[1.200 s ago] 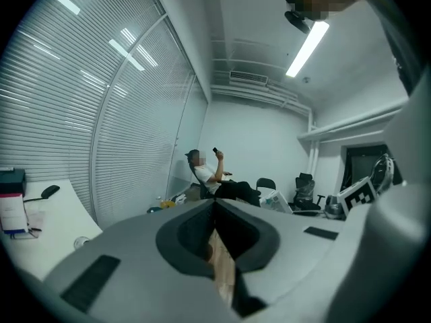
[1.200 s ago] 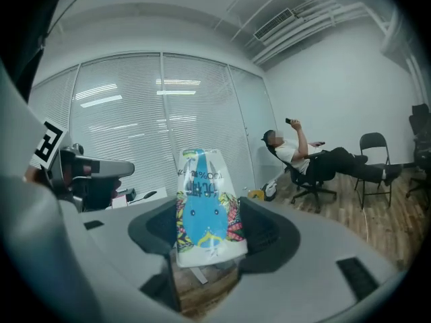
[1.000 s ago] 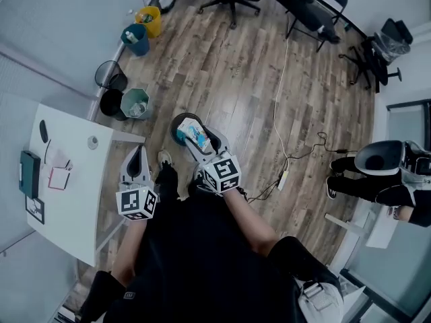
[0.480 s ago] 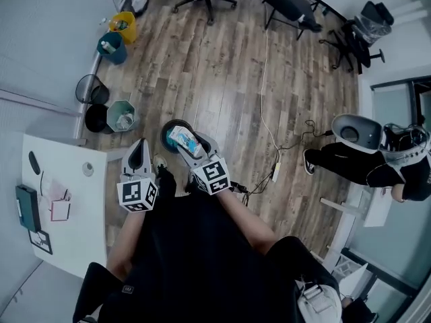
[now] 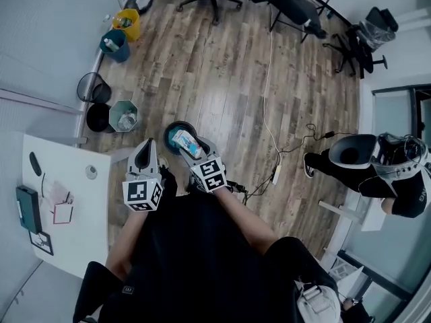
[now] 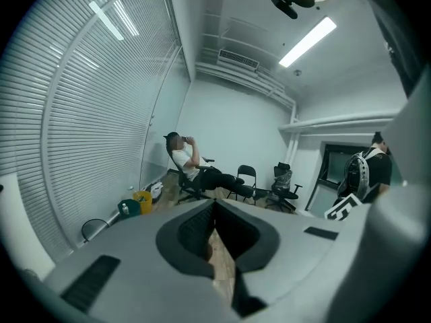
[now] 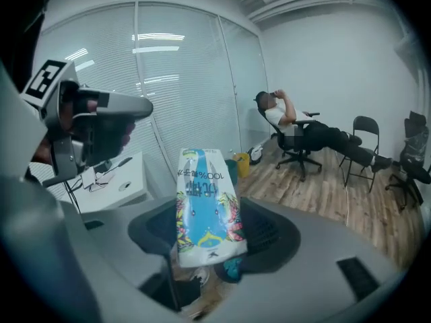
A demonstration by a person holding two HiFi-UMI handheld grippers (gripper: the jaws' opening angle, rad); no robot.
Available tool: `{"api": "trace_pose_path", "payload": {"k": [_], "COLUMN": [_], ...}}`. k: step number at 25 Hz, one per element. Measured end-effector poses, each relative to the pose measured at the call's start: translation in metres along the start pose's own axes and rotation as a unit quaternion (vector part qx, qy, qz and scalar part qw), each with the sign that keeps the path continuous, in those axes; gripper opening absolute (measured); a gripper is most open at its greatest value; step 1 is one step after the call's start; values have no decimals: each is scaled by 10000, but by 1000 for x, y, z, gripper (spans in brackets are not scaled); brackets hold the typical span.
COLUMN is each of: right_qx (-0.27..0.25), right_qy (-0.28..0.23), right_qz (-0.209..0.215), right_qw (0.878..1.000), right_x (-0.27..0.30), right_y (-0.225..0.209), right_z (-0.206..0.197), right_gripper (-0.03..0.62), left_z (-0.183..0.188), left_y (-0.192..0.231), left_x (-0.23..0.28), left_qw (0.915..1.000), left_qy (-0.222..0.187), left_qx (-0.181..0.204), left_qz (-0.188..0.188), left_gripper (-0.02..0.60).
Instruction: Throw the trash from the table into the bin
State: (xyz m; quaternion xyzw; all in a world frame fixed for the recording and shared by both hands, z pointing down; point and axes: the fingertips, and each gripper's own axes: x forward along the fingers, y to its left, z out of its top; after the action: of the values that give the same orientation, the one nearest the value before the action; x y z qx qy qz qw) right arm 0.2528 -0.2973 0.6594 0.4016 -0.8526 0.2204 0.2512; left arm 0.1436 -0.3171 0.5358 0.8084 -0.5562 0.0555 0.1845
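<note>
My right gripper is shut on a blue and white drink carton. In the right gripper view the carton stands upright between the two pads, its print upside down. A dark round bin with a bluish rim sits on the wood floor right under the carton in the head view. My left gripper hangs just left of it, beside the table's corner. In the left gripper view that gripper has its tips together with nothing between them.
A white table at the left carries a dark notebook and small items. Several bins line the wall: yellow, teal, wire mesh, grey-green. A cable crosses the floor. One person sits in an office chair; another stands at the right.
The right gripper has sunk with the carton toward the round bin. The left gripper has come off the table's corner toward the right gripper. The head view has shifted a little.
</note>
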Motion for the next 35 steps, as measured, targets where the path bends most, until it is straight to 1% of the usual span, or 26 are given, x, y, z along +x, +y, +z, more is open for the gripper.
{"api": "trace_pose_path", "payload": {"k": [7,11,14,17,19,21,23,25,29,32,33,34,35], "right_qx": [239,325,292,267,235,218,206,221,300,189,157,131,104], "right_qy": [768,1386,1746,2051,2171,2229,2218,2170,2175,2050,1962,1867,1765], "right_qz": [-26,-90,-90,-46,-123,-210,-194,-137,-115,-97,-112,-151,-210], "right_qw": [9968,9898,9842,9784,9758,9744,9747,9758,9755,9785,9804,9822,9840], "right_x": [34,61,91,118,130,136,138,142,144,142,141,139,136], "right_y": [-8,-12,-21,-27,-34,-38,-39,-38,-36,-32,-31,-30,-30], "right_z": [-23,-44,-62,-82,-91,-100,-107,-110,-110,-102,-98,-93,-87], "right_gripper": [256,256,256,256,256,258,263,288,291,291,287,268,212], "left_z": [-4,-8,-14,-19,-20,-21,-21,-22,-22,-23,-24,-23,-22], "left_y": [18,28,36,44,51,56,59,61,68,69,70,70,70], "left_x": [1,2,5,9,12,13,13,12,11,10,9,9,9], "left_qw": [9998,9993,9988,9985,9984,9982,9980,9978,9974,9973,9974,9975,9977], "left_qy": [114,245,335,391,414,445,454,451,467,452,436,415,391], "left_qx": [-113,-187,-245,-273,-270,-257,-260,-268,-295,-314,-311,-300,-286], "left_qz": [124,203,267,272,283,316,357,397,462,475,476,476,475], "left_gripper": [6,6,6,6,6,6,6,6,6,6,6,6,6]}}
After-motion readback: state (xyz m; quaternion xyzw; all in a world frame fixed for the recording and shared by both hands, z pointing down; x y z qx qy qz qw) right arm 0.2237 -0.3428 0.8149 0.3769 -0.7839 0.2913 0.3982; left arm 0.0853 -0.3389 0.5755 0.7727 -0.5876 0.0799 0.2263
